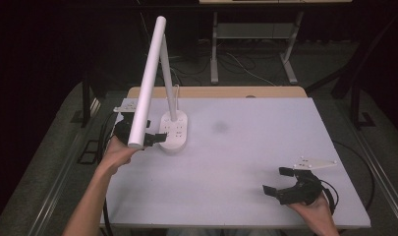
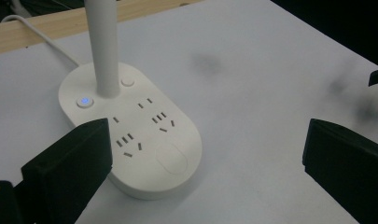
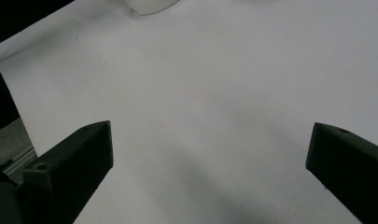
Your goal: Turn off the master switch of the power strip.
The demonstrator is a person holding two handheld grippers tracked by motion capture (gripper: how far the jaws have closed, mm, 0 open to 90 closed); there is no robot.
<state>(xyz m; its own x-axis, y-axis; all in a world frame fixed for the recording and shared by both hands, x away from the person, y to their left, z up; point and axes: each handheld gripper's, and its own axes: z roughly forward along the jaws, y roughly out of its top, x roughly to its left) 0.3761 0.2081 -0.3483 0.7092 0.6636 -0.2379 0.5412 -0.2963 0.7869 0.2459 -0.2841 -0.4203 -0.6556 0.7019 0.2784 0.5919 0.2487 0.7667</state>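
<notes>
Table [image 1: 245, 147] first: big white top, mostly bare, wooden strip along the far edge. On its far-left part stands the desk lamp [image 1: 152, 78]. Its long white head bar slants from high at the back down toward me, low end hanging over my left hand. A thinner stem runs down to the oval base [image 2: 130, 135], which doubles as a power strip w/ socket slots. The base's long axis runs roughly toward-and-away from me in the high view.

My left gripper [image 1: 155, 138] sits right at the base's near-left side, jaws spread wide and holding nothing. In the left gripper view the base lies just ahead, partly over on the left jaw's side; that jaw overlaps the base edge in the picture, but I can't tell if it's touching. The right jaw is well off over bare table. So the base isn't centred btw the jaws; I'd judge I need to shift left a bit before anything else.

My right gripper [image 1: 283, 183] is near the front-right of the table, well apart from the lamp, also spread open and empty. Left hand is clearly the nearer one.

Smallest bits: lit blue button [image 2: 85, 101] beside the stem foot, plain round button [image 2: 127, 81] on the stem's other side, both beyond the jaws. The button work is likely the left's job.
</notes>
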